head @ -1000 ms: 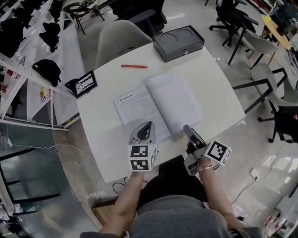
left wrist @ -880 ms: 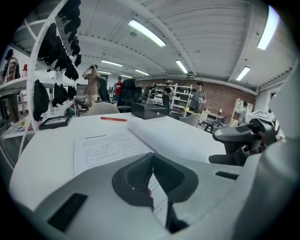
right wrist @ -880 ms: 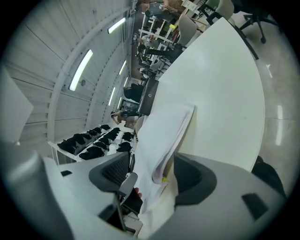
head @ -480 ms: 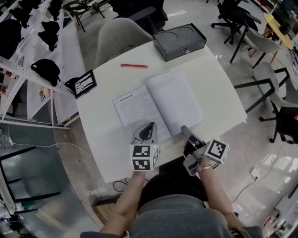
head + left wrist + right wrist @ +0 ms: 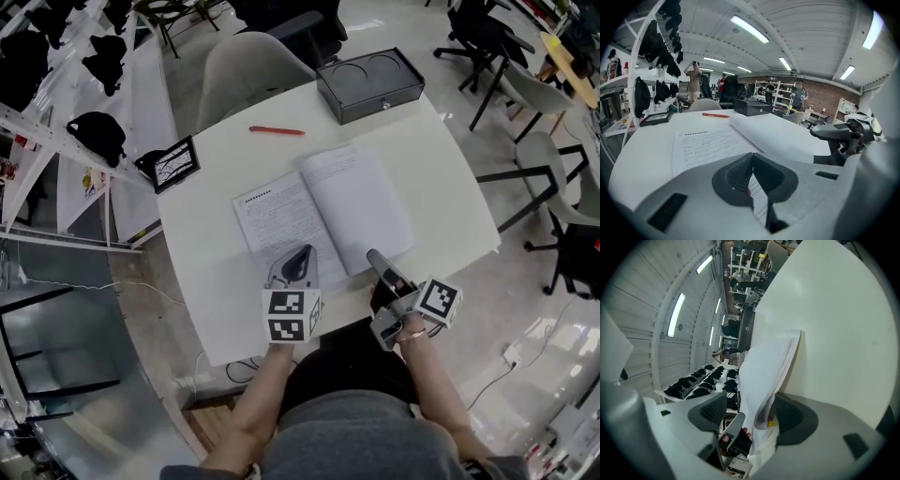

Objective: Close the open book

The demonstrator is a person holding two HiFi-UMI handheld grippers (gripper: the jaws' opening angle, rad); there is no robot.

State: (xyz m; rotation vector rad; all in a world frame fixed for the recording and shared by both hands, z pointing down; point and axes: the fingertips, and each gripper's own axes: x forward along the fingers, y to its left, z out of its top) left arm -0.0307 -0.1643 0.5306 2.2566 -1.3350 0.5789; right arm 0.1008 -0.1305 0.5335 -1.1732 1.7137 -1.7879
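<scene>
An open book (image 5: 323,211) lies flat in the middle of the white round table (image 5: 441,187), with printed text on its left page. My left gripper (image 5: 300,255) rests at the near edge of the left page, and its jaws (image 5: 751,161) meet at the tips, shut. My right gripper (image 5: 375,258) is at the near corner of the right page. In the right gripper view its jaws (image 5: 750,408) stand wide and are closing. The edge of the right-hand pages (image 5: 768,362) hangs between them, and a gap shows beside the left jaw.
A red pen (image 5: 277,130) lies beyond the book. A black box (image 5: 370,84) sits at the table's far edge and a black-framed picture (image 5: 175,165) at its left edge. A grey chair (image 5: 244,70) stands behind the table, office chairs at the right.
The right gripper has rolled slightly at the book's near right corner. The left gripper and the book have stayed where they were.
</scene>
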